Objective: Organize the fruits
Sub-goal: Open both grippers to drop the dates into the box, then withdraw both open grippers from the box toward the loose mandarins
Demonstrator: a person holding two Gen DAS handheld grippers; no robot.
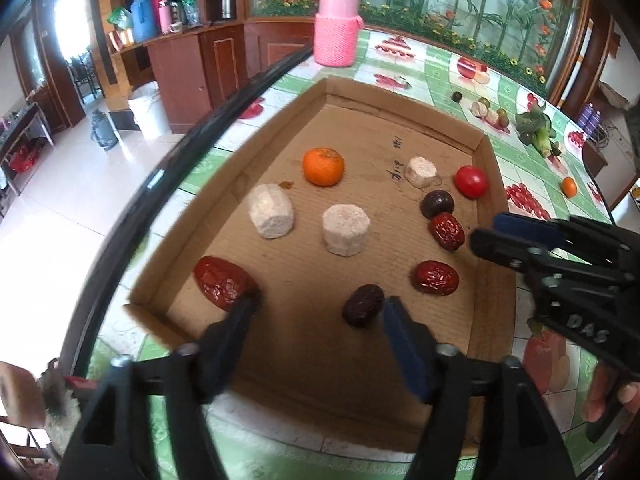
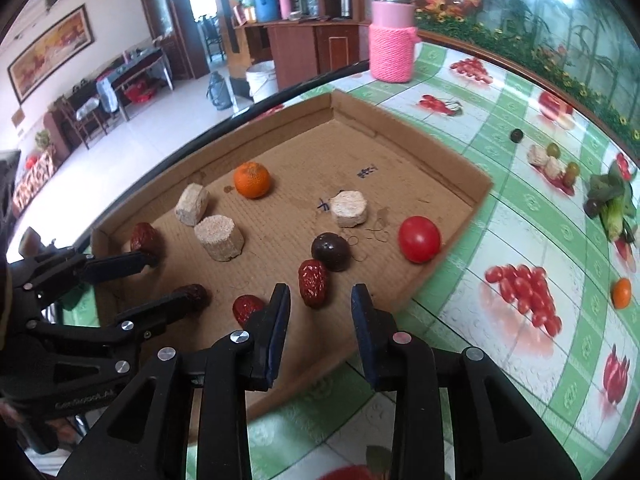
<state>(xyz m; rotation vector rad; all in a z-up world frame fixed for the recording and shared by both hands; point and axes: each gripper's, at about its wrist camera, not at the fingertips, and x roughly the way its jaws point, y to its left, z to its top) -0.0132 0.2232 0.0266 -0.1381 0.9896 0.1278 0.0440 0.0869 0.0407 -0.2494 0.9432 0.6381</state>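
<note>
A shallow cardboard tray lies on the table. In it are an orange mandarin, a cherry tomato, a dark round fruit, three pale cut chunks and several dates. My left gripper is open over the tray's near end. A dark date lies just inside its right finger, and a red date sits at its left fingertip. My right gripper stands open by a narrow gap, with a red date lying between its tips and not pressed.
A pink knitted jar stands beyond the tray. To the right on the fruit-print tablecloth lie a small orange, leafy greens and small fruits. The table's black edge runs left of the tray.
</note>
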